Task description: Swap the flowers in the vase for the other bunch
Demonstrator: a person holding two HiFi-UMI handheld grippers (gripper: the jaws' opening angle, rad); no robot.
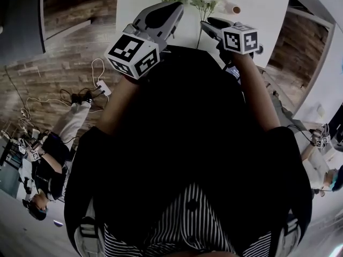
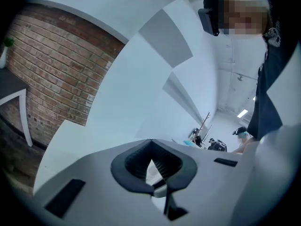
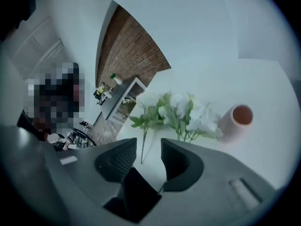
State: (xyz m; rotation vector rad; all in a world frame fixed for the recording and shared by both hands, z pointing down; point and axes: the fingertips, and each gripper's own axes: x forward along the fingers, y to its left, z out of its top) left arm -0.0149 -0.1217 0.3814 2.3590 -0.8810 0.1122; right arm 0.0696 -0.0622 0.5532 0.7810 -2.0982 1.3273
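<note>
Two leafy white bunches (image 3: pixel 174 114), cylindrical pink vase (image 3: pixel 236 122)

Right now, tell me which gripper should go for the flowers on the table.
Right, I'd say. The right gripper is open and faces the flowers lying beside the vase; the left gripper is shut and faces only the brick wall.

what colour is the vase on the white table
The vase is pale pink with a reddish-orange inside at its mouth, clearest in the right gripper view.
</note>
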